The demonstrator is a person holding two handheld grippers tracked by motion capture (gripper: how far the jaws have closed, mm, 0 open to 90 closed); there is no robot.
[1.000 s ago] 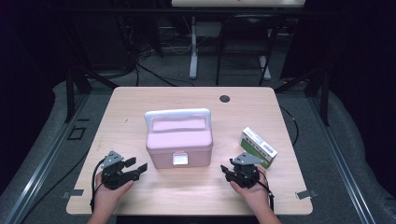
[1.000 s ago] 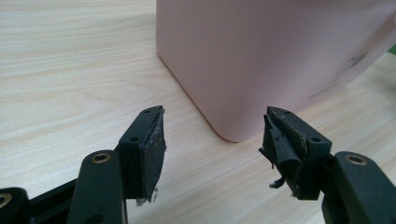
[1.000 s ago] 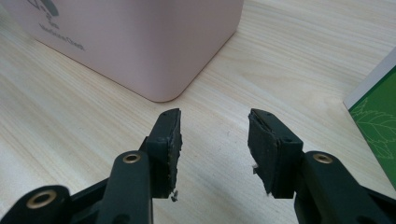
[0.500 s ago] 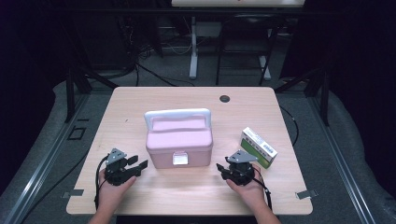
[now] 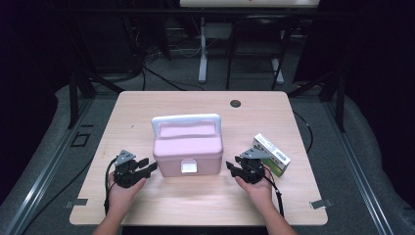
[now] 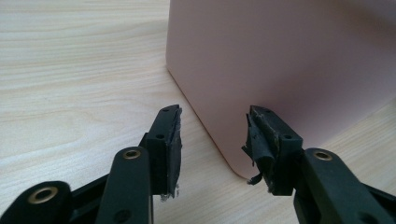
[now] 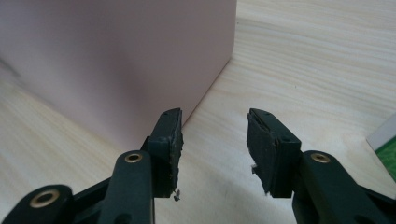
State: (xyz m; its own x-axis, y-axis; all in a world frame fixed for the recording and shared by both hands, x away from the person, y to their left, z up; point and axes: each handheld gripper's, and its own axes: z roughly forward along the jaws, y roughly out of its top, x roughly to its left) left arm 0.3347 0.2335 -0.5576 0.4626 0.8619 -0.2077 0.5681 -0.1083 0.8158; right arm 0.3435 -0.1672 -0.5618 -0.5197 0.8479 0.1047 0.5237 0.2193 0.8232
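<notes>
A pink box (image 5: pixel 188 149) with a white handle and a white front latch stands in the middle of the wooden table (image 5: pixel 205 105). My left gripper (image 5: pixel 145 165) lies low at the box's left front corner, jaws apart and empty; they have just been closing. In the left gripper view the box's pink corner (image 6: pixel 261 60) stands just beyond the left gripper (image 6: pixel 213 128). My right gripper (image 5: pixel 232 169) rests open at the box's right front corner. Past the right gripper (image 7: pixel 214 128) rises the pink side wall (image 7: pixel 116 56), with bare wood between the jaws.
A green and white carton (image 5: pixel 270 154) lies on the table just right of my right hand; its corner (image 7: pixel 385 140) shows at the right gripper view's edge. A dark round grommet (image 5: pixel 236 103) sits near the far edge. Black stands and cables fill the floor behind.
The left jaws have narrowed. My right hand has slid left, away from the carton and toward the box's right front corner.
</notes>
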